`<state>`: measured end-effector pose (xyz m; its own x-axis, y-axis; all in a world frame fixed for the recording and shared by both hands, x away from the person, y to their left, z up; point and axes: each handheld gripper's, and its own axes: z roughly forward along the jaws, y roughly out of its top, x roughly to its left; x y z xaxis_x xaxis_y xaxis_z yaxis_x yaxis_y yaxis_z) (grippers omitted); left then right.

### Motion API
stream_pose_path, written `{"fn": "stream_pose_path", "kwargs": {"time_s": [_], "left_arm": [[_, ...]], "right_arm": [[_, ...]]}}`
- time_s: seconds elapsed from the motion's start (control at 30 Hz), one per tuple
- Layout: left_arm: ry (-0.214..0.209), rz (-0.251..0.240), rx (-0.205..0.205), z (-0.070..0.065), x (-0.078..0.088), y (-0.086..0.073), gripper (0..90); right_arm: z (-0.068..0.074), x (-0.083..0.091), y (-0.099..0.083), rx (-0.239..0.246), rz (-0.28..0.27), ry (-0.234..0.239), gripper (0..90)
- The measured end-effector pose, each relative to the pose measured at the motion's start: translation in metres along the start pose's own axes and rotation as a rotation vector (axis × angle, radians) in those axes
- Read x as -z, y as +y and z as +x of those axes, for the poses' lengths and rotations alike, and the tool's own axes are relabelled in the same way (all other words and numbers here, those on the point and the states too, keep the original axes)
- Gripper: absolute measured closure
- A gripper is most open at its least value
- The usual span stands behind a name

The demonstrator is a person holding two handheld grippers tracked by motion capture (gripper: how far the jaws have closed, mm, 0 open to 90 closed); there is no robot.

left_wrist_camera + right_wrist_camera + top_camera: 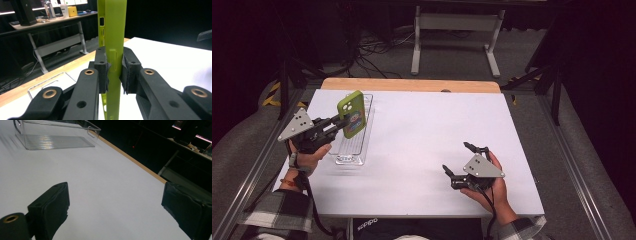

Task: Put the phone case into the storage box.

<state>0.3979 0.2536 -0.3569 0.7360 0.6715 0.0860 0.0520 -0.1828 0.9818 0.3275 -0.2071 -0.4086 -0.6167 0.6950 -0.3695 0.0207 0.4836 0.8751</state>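
High view: left gripper [343,121] jaws clamp the green phone case [352,113]; right gripper [460,161] jaws gape empty.

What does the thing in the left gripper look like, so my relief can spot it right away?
Start at the white table and go to its far left, where a clear plastic tray lies. Just above it, the left gripper is clamped on a phone in a lime-green case, held upright on edge. It is the one brightly coloured thing on the table, with a colourful sticker on its back.
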Motion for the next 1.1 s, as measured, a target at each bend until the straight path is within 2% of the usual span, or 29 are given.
{"fn": "stream_pose_path", "kwargs": {"time_s": [0.23, 0.5, 0.53, 0.6, 0.67, 0.7, 0.73, 0.77, 0.83, 0.9, 0.97, 1.03, 1.1], "left_arm": [[-0.015, 0.013, 0.004, 0.015, -0.008, -0.006, 77.9], [-0.016, 0.048, 0.026, 0.044, -0.028, -0.020, 77.8], [-0.016, 0.048, 0.026, 0.044, -0.028, -0.020, 77.8], [-0.006, 0.053, 0.028, 0.053, -0.032, -0.021, 77.9], [-0.013, 0.057, 0.043, 0.064, -0.038, -0.024, 77.8], [-0.013, 0.057, 0.043, 0.064, -0.038, -0.024, 77.8], [-0.010, 0.074, 0.041, 0.071, -0.043, -0.025, 77.8], [-0.010, 0.074, 0.041, 0.071, -0.043, -0.025, 77.9], [-0.010, 0.078, 0.054, 0.081, -0.053, -0.028, 77.8], [-0.015, 0.077, 0.060, 0.083, -0.057, -0.029, 77.8], [-0.018, 0.106, 0.054, 0.088, -0.064, -0.032, 77.8], [-0.011, 0.116, 0.055, 0.093, -0.072, -0.035, 77.8], [-0.012, 0.127, 0.052, 0.094, -0.074, -0.035, 77.8]], "right_arm": [[0.000, -0.001, -0.001, -0.004, 0.005, -0.004, 8.8], [-0.002, -0.005, -0.003, -0.002, 0.022, -0.013, 8.9], [-0.002, -0.005, -0.003, -0.002, 0.022, -0.013, 8.9], [-0.002, -0.006, -0.004, -0.007, 0.028, -0.015, 8.9], [-0.002, -0.008, -0.005, -0.008, 0.037, -0.012, 8.9], [-0.002, -0.008, -0.005, -0.008, 0.037, -0.012, 8.9], [0.000, -0.009, -0.005, -0.004, 0.043, -0.011, 8.9], [0.000, -0.009, -0.005, -0.004, 0.043, -0.011, 8.9], [0.001, -0.011, -0.007, 0.005, 0.054, -0.007, 8.9], [0.001, -0.012, -0.007, 0.004, 0.058, -0.006, 8.9], [0.002, -0.014, -0.008, 0.010, 0.067, -0.004, 8.9], [0.003, -0.015, -0.009, 0.012, 0.074, -0.003, 8.9], [0.003, -0.016, -0.010, 0.016, 0.080, -0.002, 8.9]]}}
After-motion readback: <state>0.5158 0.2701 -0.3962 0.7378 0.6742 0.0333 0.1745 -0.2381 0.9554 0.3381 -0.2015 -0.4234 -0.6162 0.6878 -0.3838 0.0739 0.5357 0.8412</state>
